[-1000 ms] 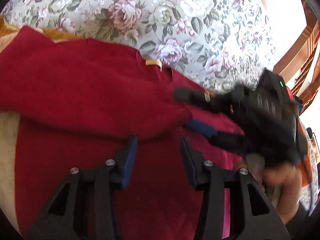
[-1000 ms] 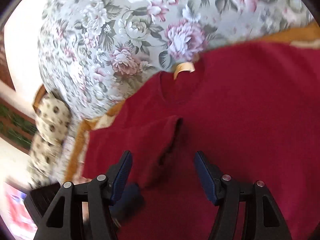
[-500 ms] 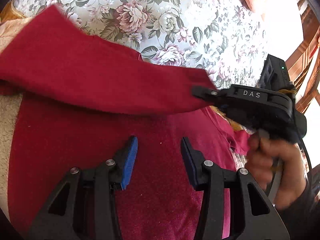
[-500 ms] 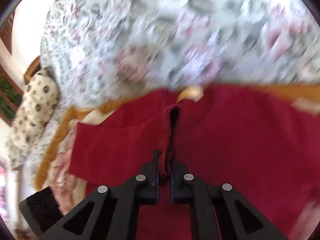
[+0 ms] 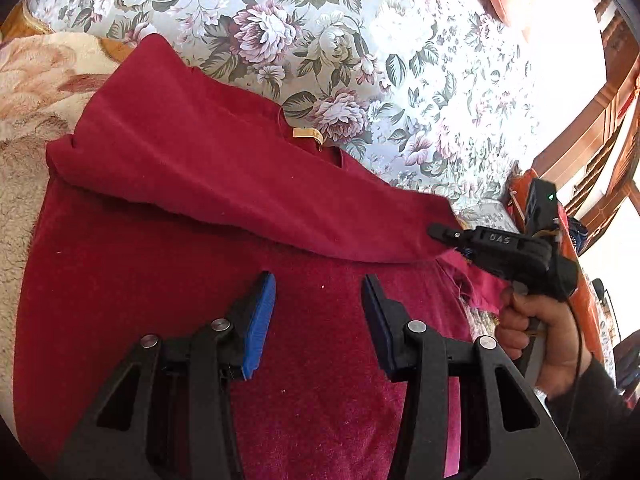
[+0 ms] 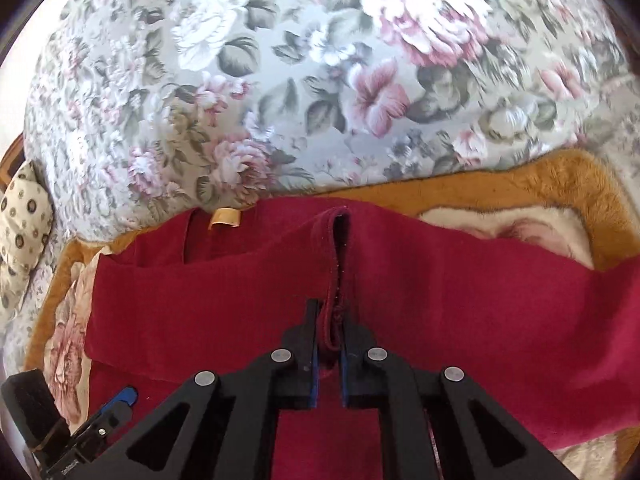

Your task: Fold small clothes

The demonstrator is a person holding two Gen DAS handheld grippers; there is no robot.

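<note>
A dark red long-sleeved top lies spread on a blanket, a tan neck label at its collar. My right gripper is shut on the cuff of one sleeve. It holds that sleeve stretched across the top's body. In the left wrist view the right gripper is at the right, held by a hand. My left gripper stands open low over the top's body, with nothing between its blue pads. Its tip shows at the lower left of the right wrist view.
A floral bedspread rises behind the top. A beige and orange plush blanket lies under it. A dotted pillow sits at the far left of the right wrist view. Wooden furniture stands at the right.
The right gripper shut on the sleeve cuff, then drew the sleeve out to the right, slightly lifted. The left gripper stayed open in the same place.
</note>
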